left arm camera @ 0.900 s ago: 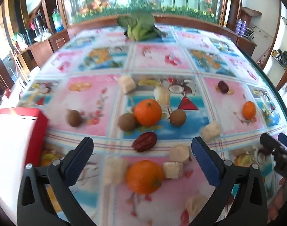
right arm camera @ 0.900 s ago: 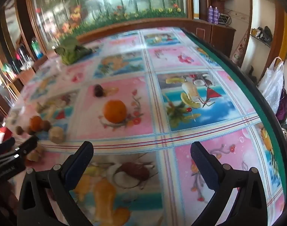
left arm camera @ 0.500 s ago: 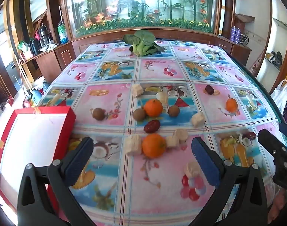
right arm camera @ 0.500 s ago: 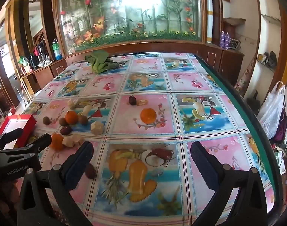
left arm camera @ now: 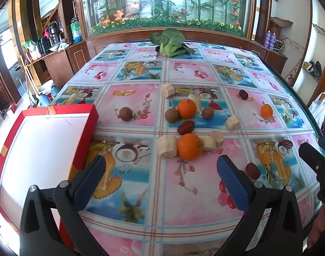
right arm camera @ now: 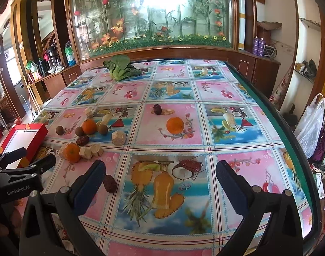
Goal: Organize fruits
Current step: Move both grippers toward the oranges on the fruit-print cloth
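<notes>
Since the earlier frames both grippers have drawn back and risen from the fruit, so much more of the cloth and the far glass cabinet now shows.

The long counter [left arm camera: 141, 202], covered in a glossy cloth printed with pink and blue fruit squares, carries everything. At its near left corner sits the red cardboard box with a white inside [left arm camera: 34, 149], holding nothing that can be seen. At the far end lies a bunch of green leafy vegetable [left arm camera: 169, 42].

The left gripper [left arm camera: 160, 175] stands with its blue-padded jaws spread wide, nothing between them, above the cloth short of the fruit. The right gripper [right arm camera: 160, 175] is equally wide and grips nothing.

Three round orange tangerines lie loose: the nearest [left arm camera: 189, 146] between pale beige cut chunks [left arm camera: 167, 146], another [left arm camera: 186, 108] in the middle cluster, a third [left arm camera: 266, 111] alone to the right. Round the middle tangerine sit small brown round longans [left arm camera: 172, 114], with one more [left arm camera: 125, 113] apart on the pink square to the left. A wrinkled dark red date [left arm camera: 185, 127] lies between the two nearer tangerines; another [left arm camera: 253, 170] lies just beside the left gripper's right pad, and a third [left arm camera: 243, 94] farther back.
</notes>
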Motion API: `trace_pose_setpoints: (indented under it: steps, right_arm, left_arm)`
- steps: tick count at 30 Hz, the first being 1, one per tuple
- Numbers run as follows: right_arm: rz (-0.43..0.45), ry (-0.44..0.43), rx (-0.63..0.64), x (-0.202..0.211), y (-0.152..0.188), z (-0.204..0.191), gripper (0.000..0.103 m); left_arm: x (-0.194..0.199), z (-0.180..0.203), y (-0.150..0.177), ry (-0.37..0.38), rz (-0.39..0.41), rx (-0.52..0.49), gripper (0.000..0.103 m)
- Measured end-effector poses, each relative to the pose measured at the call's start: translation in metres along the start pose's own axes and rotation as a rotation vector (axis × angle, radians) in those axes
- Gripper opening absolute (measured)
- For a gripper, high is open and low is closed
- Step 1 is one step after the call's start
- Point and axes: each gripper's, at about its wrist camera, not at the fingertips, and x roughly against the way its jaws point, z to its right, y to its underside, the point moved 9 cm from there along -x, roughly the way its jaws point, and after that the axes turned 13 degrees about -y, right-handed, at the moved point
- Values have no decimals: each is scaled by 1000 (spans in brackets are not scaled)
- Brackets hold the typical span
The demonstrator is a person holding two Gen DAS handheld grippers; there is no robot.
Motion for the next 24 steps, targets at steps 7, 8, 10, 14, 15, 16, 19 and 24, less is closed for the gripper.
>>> trace_pose_setpoints:
  steps: [7,8,10,14,15,16,19,24]
  right_arm:
    - [-5,-35,6,-5,7,-8,102]
    - [-5,-39,9,-5,7,-9,102]
    - [-9,-42,16,-6,7,-12,102]
    - [4,-43,38,-1,3,-12,102]
    - [5,-40,44,-1,2,-11,102]
    - [10,-36,50,1,1,-10,102]
    - [18,-35,40,3,-4,-2,102]
    - [26,-34,-17,1,-14,16,102]
  left_arm:
    - [0,-18,16,6,-14,12,103]
    - [-1,-19,17,14,-18,14,103]
    - [-3,-19,17,14,-24,7,103]
    - [-3,-16,11,23,-24,2,103]
    - [-2,-14,8,22,-17,-7,103]
    - [-2,-12,6,23,-11,-18,103]
    - [0,-6,-1,40,-2,-37,103]
    - [0,3,-7,62,3,-63,103]
